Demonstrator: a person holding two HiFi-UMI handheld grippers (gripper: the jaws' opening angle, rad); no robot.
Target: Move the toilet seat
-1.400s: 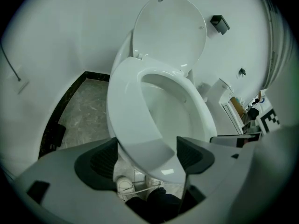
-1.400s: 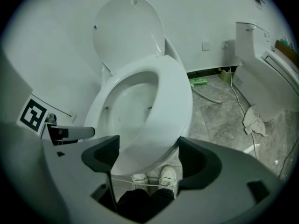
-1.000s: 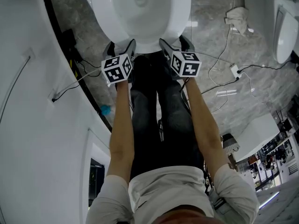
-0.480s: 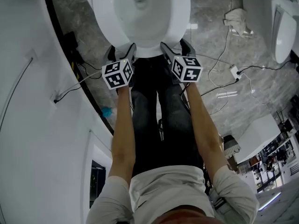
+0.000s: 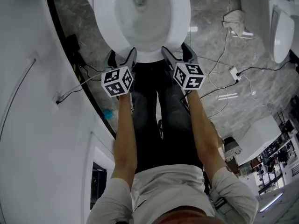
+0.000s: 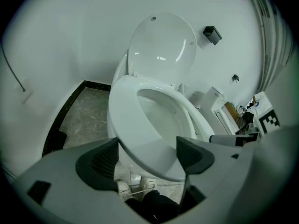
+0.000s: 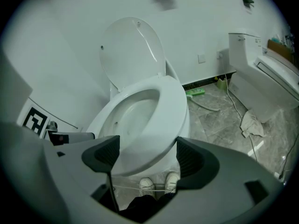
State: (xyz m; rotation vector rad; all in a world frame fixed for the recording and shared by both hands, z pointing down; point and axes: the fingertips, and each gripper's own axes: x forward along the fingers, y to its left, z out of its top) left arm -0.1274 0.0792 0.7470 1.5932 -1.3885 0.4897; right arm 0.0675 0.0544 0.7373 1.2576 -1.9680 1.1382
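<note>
The white toilet seat (image 5: 103, 20) lies down on the bowl, with the lid (image 6: 163, 45) standing upright against the wall behind it. My left gripper (image 5: 121, 58) hangs open just in front of the seat's front rim, left of centre. My right gripper (image 5: 177, 54) is open too, at the front rim right of centre. In the left gripper view the seat's (image 6: 128, 120) front edge reaches between the open jaws of the gripper (image 6: 147, 155). In the right gripper view the seat (image 7: 170, 106) likewise sits just beyond that gripper (image 7: 147, 155). Neither holds anything.
A curved white wall (image 5: 28, 101) closes in on the left. A second toilet (image 5: 280, 27) stands at the right, with a crumpled cloth (image 5: 233, 17) and cables (image 5: 224, 78) on the marble floor. The person's white shoes (image 7: 159, 185) are under the bowl's front.
Both grippers have drifted slightly back toward the person's body in the head view, and stay open. The seat has not moved.
</note>
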